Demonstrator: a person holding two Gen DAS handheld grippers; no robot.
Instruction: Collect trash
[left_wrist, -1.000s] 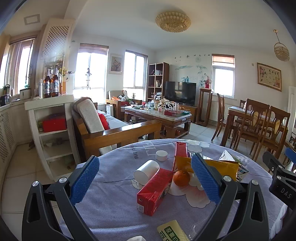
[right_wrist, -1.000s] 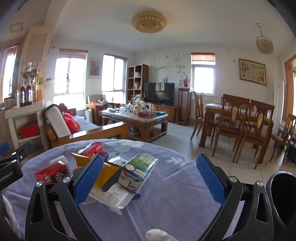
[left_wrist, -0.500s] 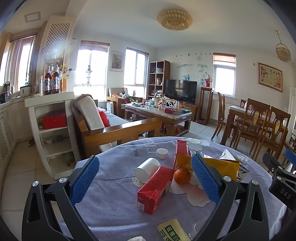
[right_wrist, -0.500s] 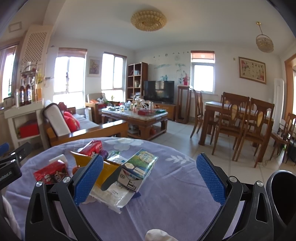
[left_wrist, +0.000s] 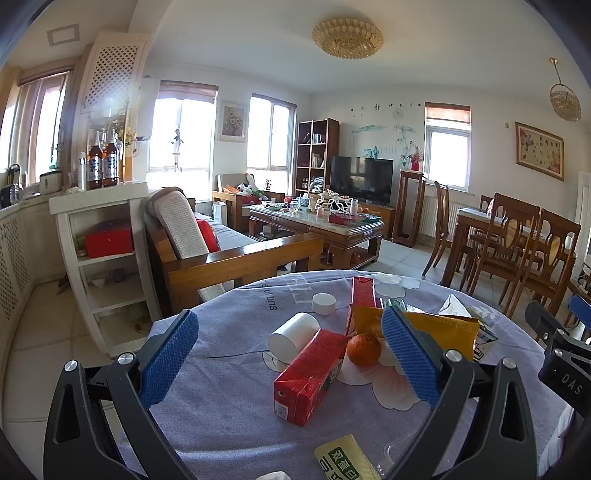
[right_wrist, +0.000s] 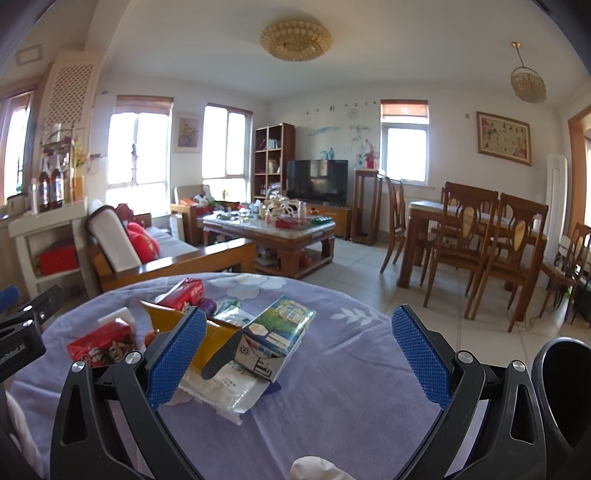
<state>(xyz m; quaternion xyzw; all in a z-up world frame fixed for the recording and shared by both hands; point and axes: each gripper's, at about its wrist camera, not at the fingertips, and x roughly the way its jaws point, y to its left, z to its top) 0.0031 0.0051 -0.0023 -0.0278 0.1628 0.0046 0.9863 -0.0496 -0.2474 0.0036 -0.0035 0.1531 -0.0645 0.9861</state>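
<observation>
- L gripper (left_wrist: 291, 365): jaws wide apart, nothing held, hovering above the table (left_wrist: 229, 417), pointing fwd and level.
- Red carton (left_wrist: 312, 374) lies just ahead, between the L fingers in view; long axis runs away from gripper, slightly to its right. Approx. in line with the fingers, so I judge L hand is the nearer one.
- Orange (left_wrist: 364, 349) just right of carton; white cup (left_wrist: 293, 336) on its side, just behind.
- R gripper (right_wrist: 299, 362): also wide apart, empty; blue-green box (right_wrist: 279, 334) ahead-left.
- Dark bin (right_wrist: 565, 391) at far right of R gripper.
</observation>
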